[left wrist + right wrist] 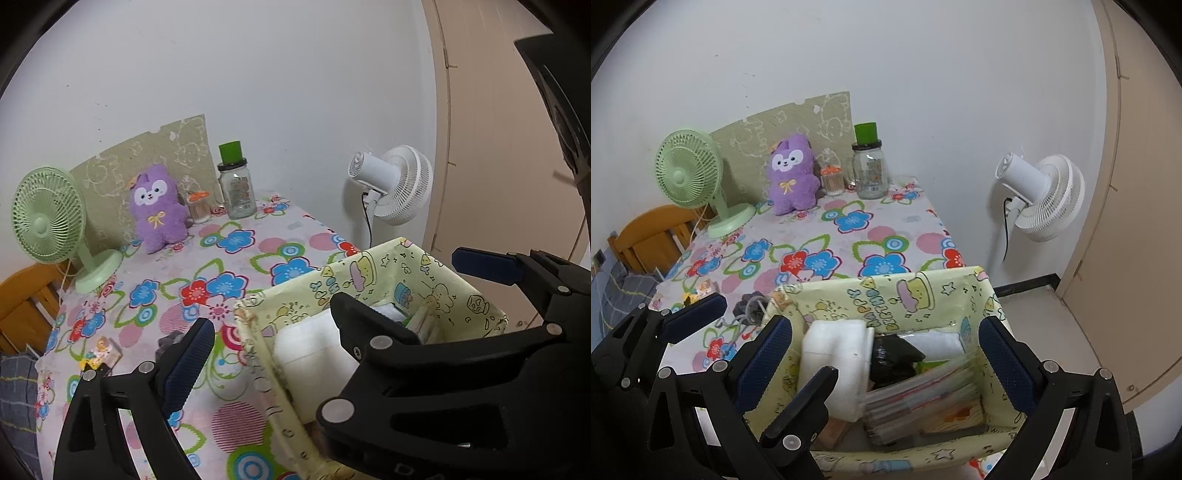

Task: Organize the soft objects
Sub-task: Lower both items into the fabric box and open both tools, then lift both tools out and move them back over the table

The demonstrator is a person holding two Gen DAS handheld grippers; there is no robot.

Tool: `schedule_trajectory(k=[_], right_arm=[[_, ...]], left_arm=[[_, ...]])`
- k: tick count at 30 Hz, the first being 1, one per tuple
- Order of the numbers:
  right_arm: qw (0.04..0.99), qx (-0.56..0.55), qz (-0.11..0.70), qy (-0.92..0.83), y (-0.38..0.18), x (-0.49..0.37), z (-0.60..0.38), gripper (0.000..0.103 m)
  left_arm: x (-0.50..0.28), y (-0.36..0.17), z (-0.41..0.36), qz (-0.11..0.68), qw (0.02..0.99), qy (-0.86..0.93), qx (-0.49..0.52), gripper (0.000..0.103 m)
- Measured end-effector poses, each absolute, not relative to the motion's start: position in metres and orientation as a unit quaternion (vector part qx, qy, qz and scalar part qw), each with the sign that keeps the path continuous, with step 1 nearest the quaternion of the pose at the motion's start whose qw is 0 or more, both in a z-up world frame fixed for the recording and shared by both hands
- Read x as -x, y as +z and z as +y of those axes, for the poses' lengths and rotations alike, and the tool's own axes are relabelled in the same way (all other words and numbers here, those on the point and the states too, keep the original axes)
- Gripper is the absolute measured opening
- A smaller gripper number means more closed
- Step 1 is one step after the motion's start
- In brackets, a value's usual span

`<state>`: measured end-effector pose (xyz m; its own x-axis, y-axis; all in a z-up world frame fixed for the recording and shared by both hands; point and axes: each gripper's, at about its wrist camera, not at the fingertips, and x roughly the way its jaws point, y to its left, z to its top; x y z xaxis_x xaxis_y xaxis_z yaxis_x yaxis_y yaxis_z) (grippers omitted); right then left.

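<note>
Left wrist view. Left gripper (pixel 273 343): jaws spread wide, nothing between the pads; one blue-padded finger hangs over the flowered tablecloth (pixel 236 266), the other black finger over the fabric basket (pixel 373 273). The right gripper (pixel 491 266) enters from the right edge above the basket's far rim; only one blue pad shows here, so its jaw state cannot be read from this view. The basket, pale yellow with cartoon print, sits at the near right corner of the tablecloth. Inside it: a white foam block (pixel 314 350) against the left wall, more white material behind it, partly hidden by the finger. Purple plush toy (pixel 159 210) sits upright at the far end of the tablecloth, well apart from the basket, in front of a beige printed board (pixel 155 151). Right of the plush: a small toothpick jar (pixel 198 208), then a glass bottle with a green cap (pixel 236 188). Green desk fan (pixel 55 221) stands left of the plush. White floor fan (pixel 395 184) stands beyond the basket by the wall.

Right wrist view. Right gripper (pixel 886 362): jaws spread, empty, straddling the basket (pixel 886 299) opening. Contents: white foam block (pixel 838 354) at left, a crumpled black item (pixel 894 358) mid-basket, a white folded piece (pixel 938 341) behind it, flat clear packets (pixel 923 398) in front. A grey yarn-like bundle (pixel 750 306) lies on the tablecloth just left of the basket. Left gripper (pixel 694 317) is spread over that bundle. Purple plush toy (pixel 792 173) remains outside the basket at the far end.
</note>
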<state>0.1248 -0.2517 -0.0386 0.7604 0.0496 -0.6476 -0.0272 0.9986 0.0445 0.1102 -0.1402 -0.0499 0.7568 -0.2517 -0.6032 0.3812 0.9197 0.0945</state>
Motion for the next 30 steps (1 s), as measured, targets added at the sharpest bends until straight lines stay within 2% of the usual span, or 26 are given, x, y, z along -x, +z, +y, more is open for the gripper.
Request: schedule_trajectory(k=[30], right_arm=[[0.945, -0.001, 0.322, 0.056, -0.018, -0.106, -0.15, 0.102]], left_arm=[[-0.09, -0.03, -0.034, 0.289, 0.948, -0.116, -0.072, 0.094]])
